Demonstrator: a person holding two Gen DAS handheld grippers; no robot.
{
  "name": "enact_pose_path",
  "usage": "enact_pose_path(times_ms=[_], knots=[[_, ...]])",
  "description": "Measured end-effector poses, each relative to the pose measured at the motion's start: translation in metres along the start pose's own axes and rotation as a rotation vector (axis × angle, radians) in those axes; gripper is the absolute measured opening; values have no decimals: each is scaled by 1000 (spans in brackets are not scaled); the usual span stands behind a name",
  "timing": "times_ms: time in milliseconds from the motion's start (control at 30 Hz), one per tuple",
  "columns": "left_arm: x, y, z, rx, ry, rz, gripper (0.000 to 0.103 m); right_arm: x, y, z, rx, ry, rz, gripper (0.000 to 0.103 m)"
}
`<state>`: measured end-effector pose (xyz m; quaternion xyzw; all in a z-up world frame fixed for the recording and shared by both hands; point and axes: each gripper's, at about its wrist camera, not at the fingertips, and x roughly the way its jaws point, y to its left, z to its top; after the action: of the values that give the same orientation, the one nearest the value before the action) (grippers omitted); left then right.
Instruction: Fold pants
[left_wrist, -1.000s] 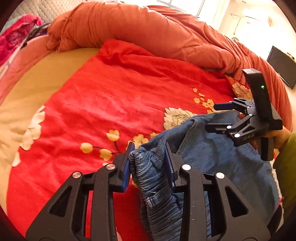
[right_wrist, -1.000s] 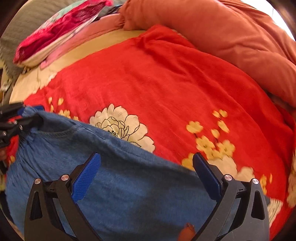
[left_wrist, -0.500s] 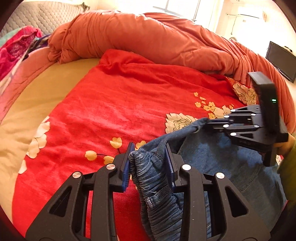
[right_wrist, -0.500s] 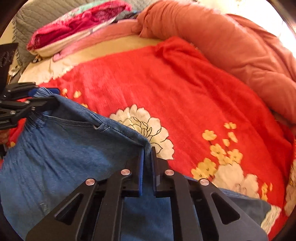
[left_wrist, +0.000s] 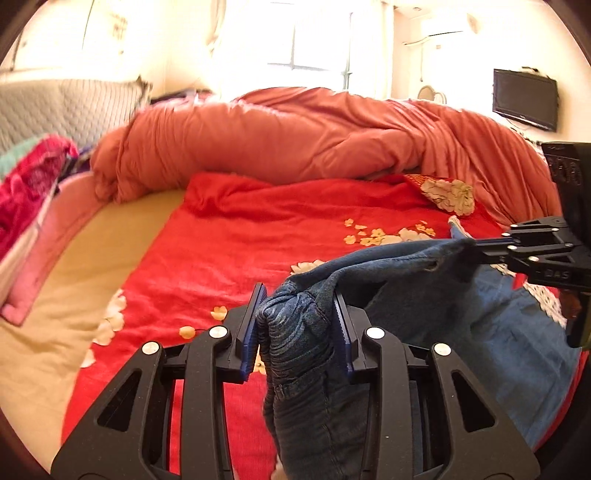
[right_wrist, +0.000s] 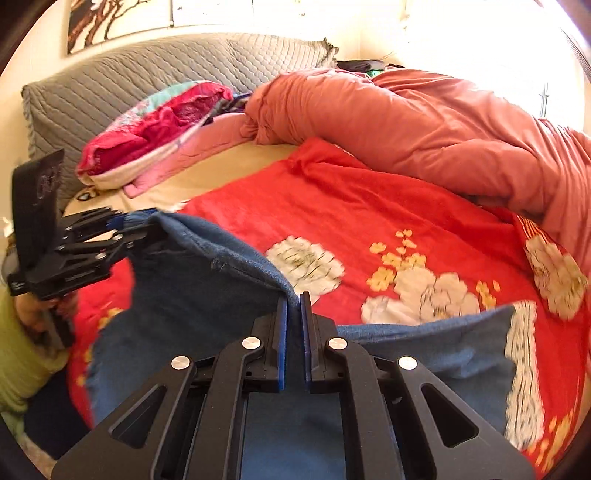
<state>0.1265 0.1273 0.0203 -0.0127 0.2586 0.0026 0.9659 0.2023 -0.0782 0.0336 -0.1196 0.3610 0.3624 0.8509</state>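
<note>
Blue denim pants (left_wrist: 417, 295): coarse woven cloth, ribbed where bunched. Red floral blanket (left_wrist: 258, 240): soft, fuzzy nap. Orange quilted duvet (left_wrist: 295, 140): smooth, faint sheen. Grey quilted headboard cover (right_wrist: 147, 74): matt stitched fabric. Left gripper (left_wrist: 297, 332): matt black plastic, shiny metal rivets, ridged blue pads.

"DAS" lettering on right gripper (left_wrist: 471, 248) body

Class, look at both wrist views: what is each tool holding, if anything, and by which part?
Both hold the blue jeans. The left tool, jaws opening slightly, pinches a bunched wad of the waistband; the right tool is shut on the waistband's thin top edge.
</note>
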Motion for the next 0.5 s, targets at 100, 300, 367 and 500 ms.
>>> enact_pose_path(times_ms=[100,300,367,500], knots=[[-20,-11,-9,31,-22,-8,26,-19,14,-19,16,0,7,5],[-49,-25,-44,64,6,-9,27,-44,37,-60,69,7,57,6],[-57,-28,-52,66,13,-25,27,-50,46,-74,85,10,61,6],[-71,-34,-62,71,33,-64,27,-61,55,-99,163,4,83,6]])
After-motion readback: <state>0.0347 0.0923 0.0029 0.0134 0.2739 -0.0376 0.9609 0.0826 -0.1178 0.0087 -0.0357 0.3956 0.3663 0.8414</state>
